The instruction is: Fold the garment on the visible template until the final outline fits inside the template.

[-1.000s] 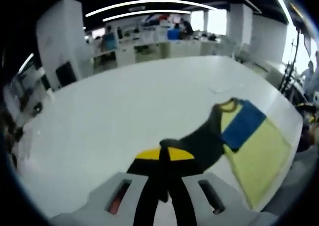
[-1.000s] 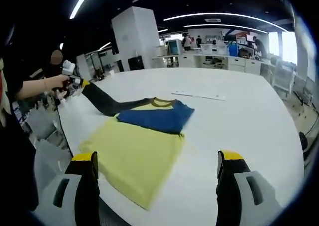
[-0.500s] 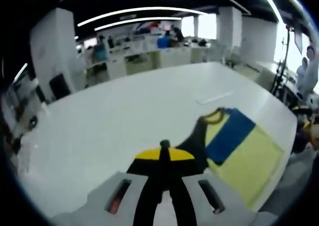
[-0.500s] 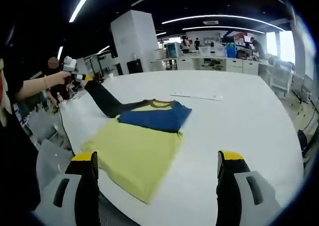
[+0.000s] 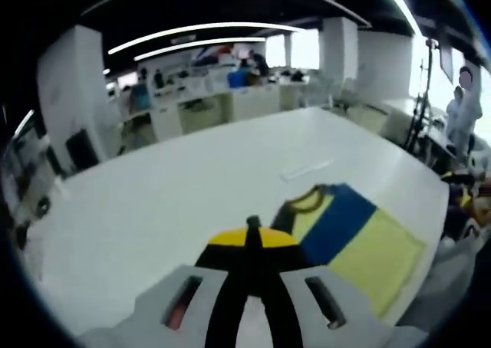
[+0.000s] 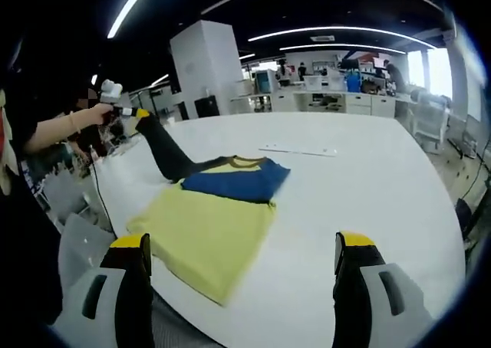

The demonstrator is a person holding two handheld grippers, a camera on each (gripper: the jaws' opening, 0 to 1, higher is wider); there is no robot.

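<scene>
A yellow garment (image 6: pixel 207 229) lies flat on the white table (image 6: pixel 368 187) with a blue sleeve (image 6: pixel 230 181) folded across its upper part. Its black sleeve (image 6: pixel 165 152) rises off the table up to my left gripper (image 6: pixel 129 112), which a hand (image 6: pixel 86 118) holds in the air at the far left. In the left gripper view, my left gripper (image 5: pixel 253 237) is shut on the black sleeve (image 5: pixel 285 219), and the garment (image 5: pixel 368 248) with its blue sleeve (image 5: pixel 334 221) lies beyond to the right. My right gripper (image 6: pixel 243 242) stands open above the garment's near corner, holding nothing.
A thin white strip (image 6: pixel 298 149) lies on the table beyond the garment, also seen as the strip (image 5: pixel 307 168) in the left gripper view. The table edge runs close along the garment's near side. A person (image 5: pixel 464 103) and a stand (image 5: pixel 420 95) are off to the right; desks line the back.
My left gripper has lifted the black sleeve higher off the table, so the sleeve now hangs steeper. The right gripper has stayed open in place.
</scene>
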